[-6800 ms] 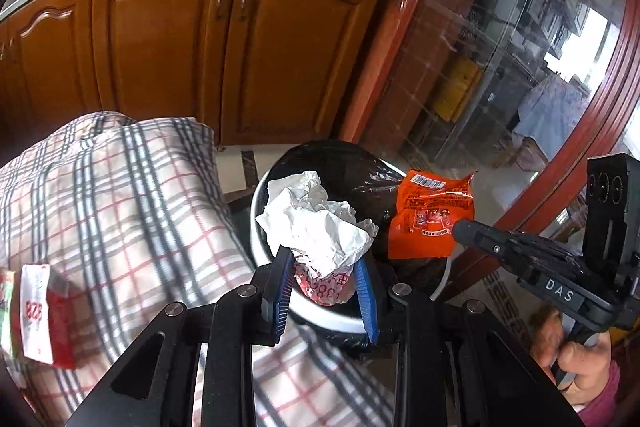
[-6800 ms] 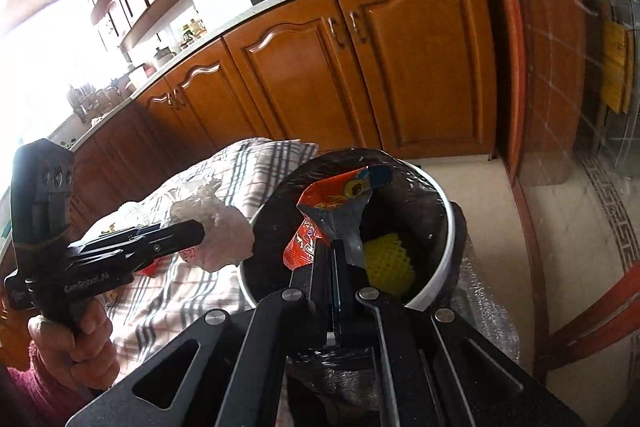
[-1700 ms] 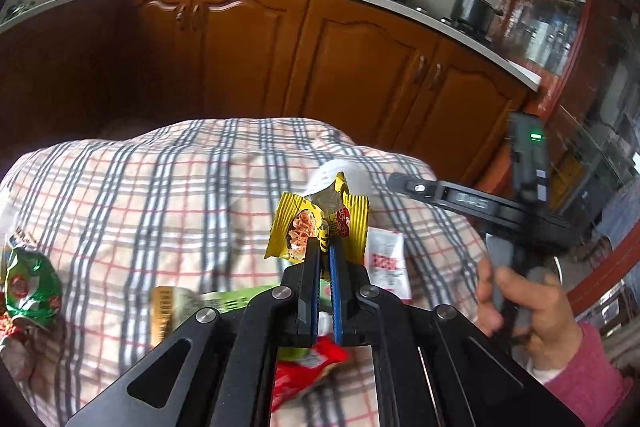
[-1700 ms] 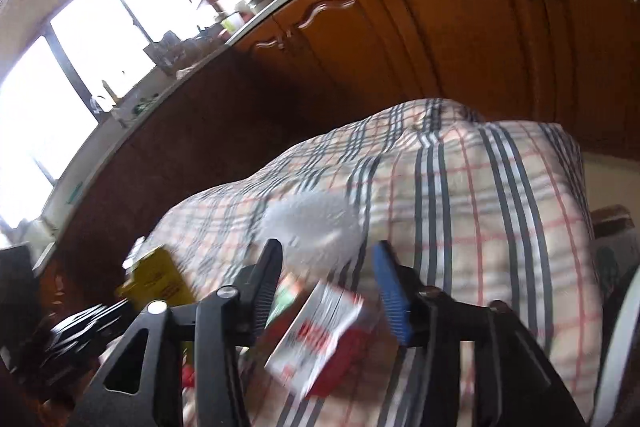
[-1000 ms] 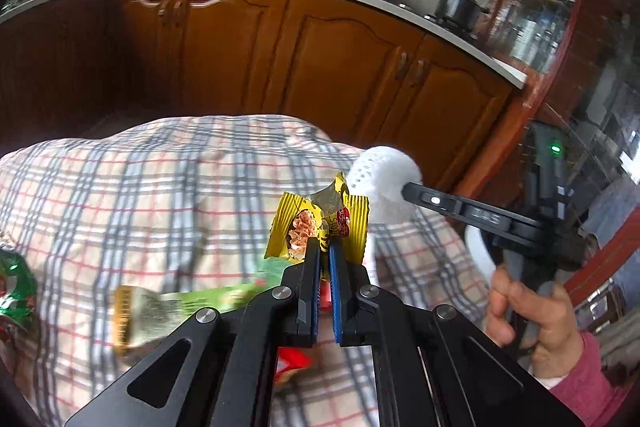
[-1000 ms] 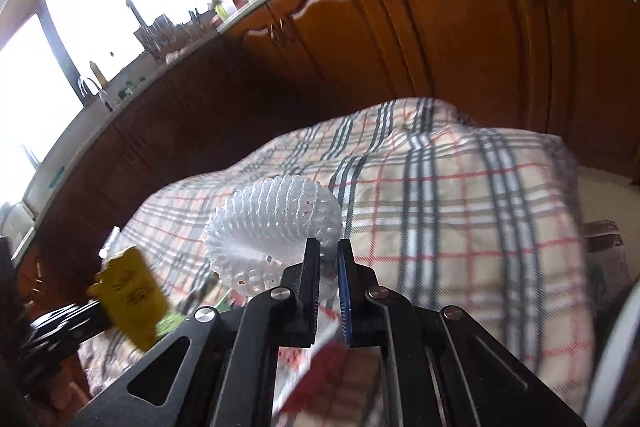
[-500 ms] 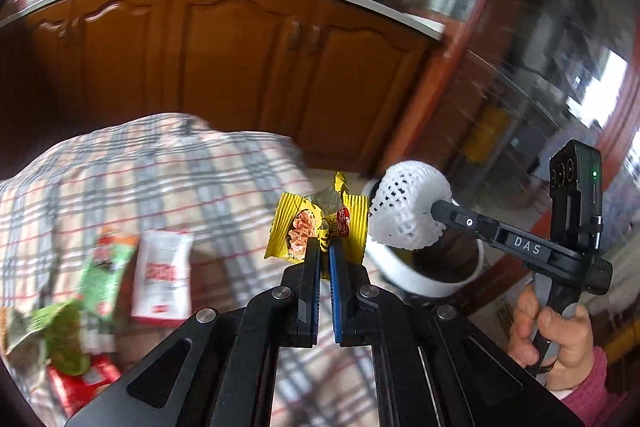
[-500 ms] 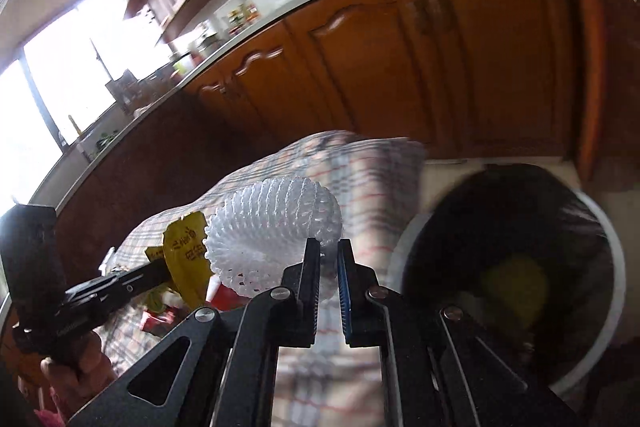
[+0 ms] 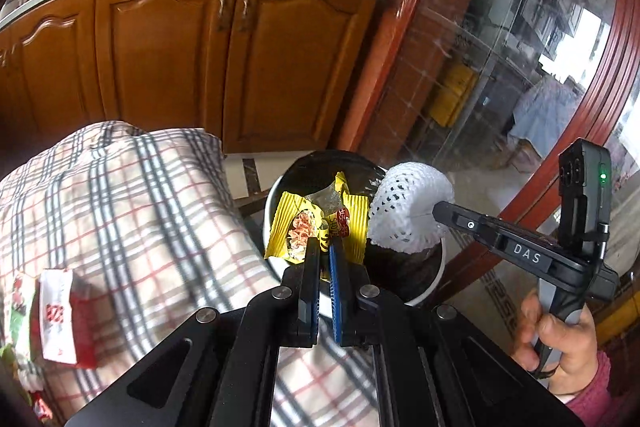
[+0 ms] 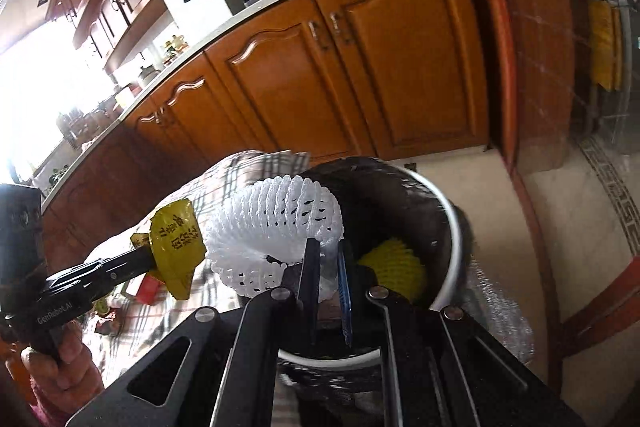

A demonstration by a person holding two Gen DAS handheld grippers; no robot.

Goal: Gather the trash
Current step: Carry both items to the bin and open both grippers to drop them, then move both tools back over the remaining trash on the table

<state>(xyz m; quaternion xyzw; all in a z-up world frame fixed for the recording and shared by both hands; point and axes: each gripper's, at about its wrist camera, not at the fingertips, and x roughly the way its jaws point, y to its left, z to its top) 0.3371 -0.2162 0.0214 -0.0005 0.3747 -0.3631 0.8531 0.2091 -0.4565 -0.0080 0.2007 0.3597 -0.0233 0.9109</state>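
My left gripper [image 9: 325, 247] pinches a crinkly yellow foil wrapper [image 9: 316, 223]; my right gripper [image 10: 326, 263] clamps a white foam mesh sleeve [image 10: 276, 231] (soft, domed). Both hang over the round black-lined bin's white rim [image 9: 434, 279].

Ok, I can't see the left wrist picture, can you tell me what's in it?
The left gripper pinches a yellow snack wrapper over a black-lined trash bin. Beside it, the right gripper holds a white foam net. A plaid cloth lies left.
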